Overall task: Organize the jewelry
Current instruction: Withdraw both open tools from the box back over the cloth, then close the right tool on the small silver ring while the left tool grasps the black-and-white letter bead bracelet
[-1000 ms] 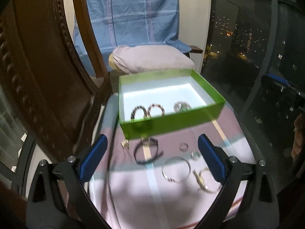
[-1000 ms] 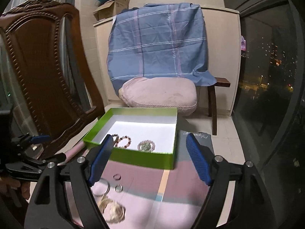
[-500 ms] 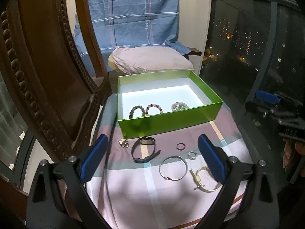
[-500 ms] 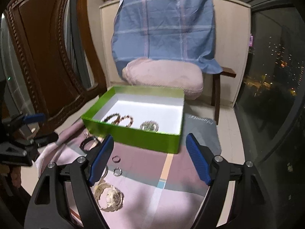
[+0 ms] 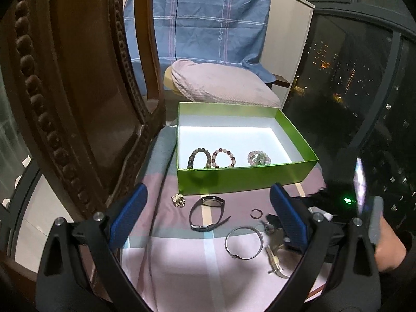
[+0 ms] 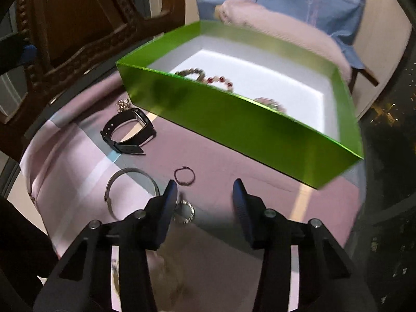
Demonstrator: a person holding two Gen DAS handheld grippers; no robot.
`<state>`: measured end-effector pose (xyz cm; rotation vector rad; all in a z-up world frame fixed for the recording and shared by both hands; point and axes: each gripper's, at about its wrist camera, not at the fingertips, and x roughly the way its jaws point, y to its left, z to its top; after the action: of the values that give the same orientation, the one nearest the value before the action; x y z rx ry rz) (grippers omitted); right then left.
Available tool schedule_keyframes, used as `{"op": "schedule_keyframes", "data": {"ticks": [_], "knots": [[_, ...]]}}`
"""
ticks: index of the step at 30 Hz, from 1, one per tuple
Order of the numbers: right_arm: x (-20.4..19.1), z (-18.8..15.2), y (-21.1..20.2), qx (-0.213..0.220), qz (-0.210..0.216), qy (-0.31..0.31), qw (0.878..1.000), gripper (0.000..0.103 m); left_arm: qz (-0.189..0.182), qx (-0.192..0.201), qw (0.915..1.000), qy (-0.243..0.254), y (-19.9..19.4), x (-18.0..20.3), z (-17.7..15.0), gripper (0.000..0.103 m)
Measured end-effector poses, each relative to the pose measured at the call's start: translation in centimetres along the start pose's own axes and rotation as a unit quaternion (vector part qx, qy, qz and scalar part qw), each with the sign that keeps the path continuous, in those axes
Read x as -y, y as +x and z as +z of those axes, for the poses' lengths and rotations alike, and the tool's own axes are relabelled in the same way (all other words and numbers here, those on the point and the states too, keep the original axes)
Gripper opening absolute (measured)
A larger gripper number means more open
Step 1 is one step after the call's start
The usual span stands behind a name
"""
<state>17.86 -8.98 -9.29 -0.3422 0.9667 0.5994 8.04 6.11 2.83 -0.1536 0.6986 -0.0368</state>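
The right claw (image 6: 205, 191) is low over the pink cloth (image 6: 234, 161), in front of the green box (image 6: 234, 119). Its jaws are closing, half shut. Nothing is between them but bare cloth. A small sparkly ring (image 6: 185, 212) lies just beside its left finger (image 6: 169, 197), partly under it. A thin dark ring (image 6: 184, 176) lies a little closer to the box, just past the fingertips. A silver bangle (image 6: 130, 187) lies to the left of the claw, farther from the box than the dark ring. A black watch (image 6: 128, 131) lies close to the box, near its left corner. A little gold charm (image 6: 123, 104) sits beside that corner, just past the watch.

The left claw (image 5: 208, 213) is wide, with nothing in it. It hangs above the cloth (image 5: 182, 260), in front of the box (image 5: 247, 179). Between its fingers, from this side, lie the bangle (image 5: 244, 243), the watch (image 5: 206, 213) and the dark ring (image 5: 256, 213). A pale watch (image 5: 275, 257) lies by the right finger, partly hidden. The charm (image 5: 178, 199) sits near the box's front wall. A hand (image 5: 390, 249) with the right claw shows at the right edge.

Inside the box three bead bracelets lie in a row by the front wall: a grey-green one (image 5: 199, 158), a red and white one (image 5: 224, 158) and a pale bunched one (image 5: 259, 157). A brown chair (image 5: 78, 91) stands left of the box. A pink cushion (image 5: 223, 85) and a blue cloth (image 5: 208, 18) are behind it.
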Motion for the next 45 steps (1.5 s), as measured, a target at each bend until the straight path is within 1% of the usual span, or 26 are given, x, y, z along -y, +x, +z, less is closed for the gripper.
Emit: {"op": "schedule_keyframes", "data": {"ticks": [3, 6, 11, 15, 20, 23, 24, 28, 31, 34, 37, 39, 41, 42, 43, 44, 45], "knots": [[-0.1, 0.6, 0.6, -0.006, 0.005, 0.000, 1.000, 0.043, -0.003, -0.006, 1.0000, 0.004, 0.4, 0.0, -0.1, 0.094], [-0.7, 1.2, 1.5, -0.022, 0.009, -0.006, 1.000, 0.034, -0.004, -0.013, 0.9999, 0.004, 0.7, -0.2, -0.2, 0.094], [-1.2, 1.8, 2.5, -0.046, 0.006, -0.014, 0.999, 0.025, -0.004, -0.013, 0.9999, -0.002, 0.5, -0.7, -0.2, 0.094], [-1.8, 2.0, 2.6, -0.055, 0.004, -0.021, 0.998, 0.024, -0.003, -0.017, 0.9998, -0.001, 0.5, -1.0, -0.3, 0.094], [-2.2, 1.5, 2.3, -0.063, 0.005, -0.028, 0.998, 0.024, -0.001, -0.017, 0.9998, -0.003, 0.1, -1.4, -0.4, 0.094], [-2.5, 1.2, 2.1, -0.063, 0.002, -0.028, 0.998, 0.021, 0.000, -0.019, 0.9998, -0.002, 0.2, -1.4, -0.4, 0.094], [-2.6, 1.2, 2.1, -0.061, -0.005, -0.032, 0.998, 0.020, 0.000, -0.019, 0.9998, -0.001, 0.2, -1.3, -0.4, 0.094], [-2.3, 0.9, 1.4, -0.050, -0.006, -0.022, 0.998, 0.019, 0.000, -0.025, 0.9997, 0.006, 0.7, -1.0, -0.5, 0.094], [-1.0, 1.3, -0.3, -0.025, 0.004, 0.000, 1.000, 0.019, -0.005, -0.035, 0.9993, 0.013, 1.3, -0.5, -0.7, 0.094], [1.1, 1.2, -3.5, 0.011, 0.011, 0.028, 0.999, 0.019, -0.019, -0.045, 0.9982, 0.034, 2.0, 0.8, -0.9, 0.094], [3.4, 0.3, -5.9, 0.034, 0.007, 0.056, 0.998, 0.020, -0.042, -0.062, 0.9945, 0.073, 3.2, 3.5, -1.3, 0.093], [5.0, -0.4, -6.8, 0.040, 0.005, 0.074, 0.996, 0.020, -0.056, -0.079, 0.9895, 0.108, 4.2, 5.7, -1.9, 0.087], [6.1, -1.0, -7.2, 0.042, 0.003, 0.088, 0.995, 0.020, -0.061, -0.097, 0.9836, 0.140, 5.4, 7.7, -2.5, 0.078], [6.7, -1.4, -7.2, 0.040, 0.002, 0.093, 0.995, 0.020, -0.064, -0.107, 0.9798, 0.157, 6.0, 8.6, -2.8, 0.075], [7.1, -1.8, -7.2, 0.039, 0.001, 0.097, 0.994, 0.020, -0.065, -0.120, 0.9751, 0.175, 6.7, 9.6, -3.2, 0.070], [7.4, -1.9, -7.1, 0.038, 0.000, 0.101, 0.994, 0.020, -0.065, -0.132, 0.9715, 0.186, 7.5, 10.4, -3.6, 0.066], [7.7, -2.1, -7.1, 0.036, 0.000, 0.103, 0.994, 0.020, -0.063, -0.143, 0.9688, 0.192, 8.1, 10.9, -3.9, 0.065]]}}
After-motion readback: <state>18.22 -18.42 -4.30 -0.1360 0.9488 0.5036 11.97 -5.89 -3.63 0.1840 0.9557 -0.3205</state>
